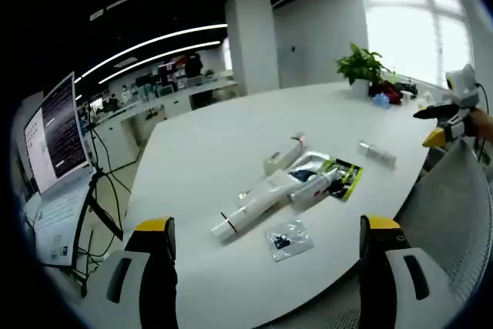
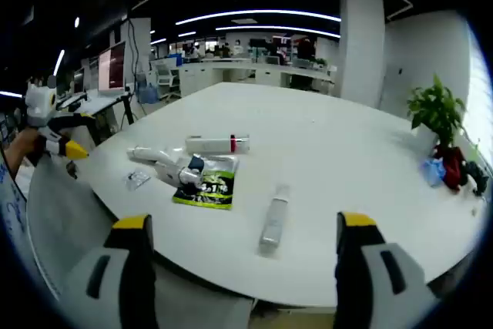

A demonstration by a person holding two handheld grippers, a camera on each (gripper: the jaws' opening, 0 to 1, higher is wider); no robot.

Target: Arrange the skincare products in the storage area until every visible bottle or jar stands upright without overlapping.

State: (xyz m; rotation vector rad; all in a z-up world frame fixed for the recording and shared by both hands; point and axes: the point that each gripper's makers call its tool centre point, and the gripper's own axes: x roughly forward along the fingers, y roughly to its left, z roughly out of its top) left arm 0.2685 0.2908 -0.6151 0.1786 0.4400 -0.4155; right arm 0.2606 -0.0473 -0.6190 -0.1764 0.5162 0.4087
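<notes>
- Left tool: jaws stand wide apart with nothing between them, hovering off the near edge of the large white rounded surface.
- Right tool: jaws likewise spread and empty, hovering at the opposite edge of the surface. It also appears at the far right of the left gripper view.
- Nearest ahead of the left tool: a small clear plastic sachet lying flat, just beyond the jaw tips.
- Beyond it: a cluster of long white plastic tubes, all lying on their sides and overlapping, one with a red band. They rest partly on a flat green-and-black printed packet.
- Farther off, right of the cluster: a single slim silver-white bottle lying on its side, apart from the others.
- From the right tool, this slim bottle is the nearest item, just ahead between the jaws. The tube cluster lies farther, ahead and left.
- Far edge of the surface: a potted green plant.
- Handling judgement: the tubes look light, smooth and somewhat squeezable; expect slipping. Grip across the middle of the body, or near the stiffer cap end, with moderate pressure.
- Handling judgement: narrow bases make uprighted items prone to tipping; release gently.
- No item stands upright yet.
</notes>
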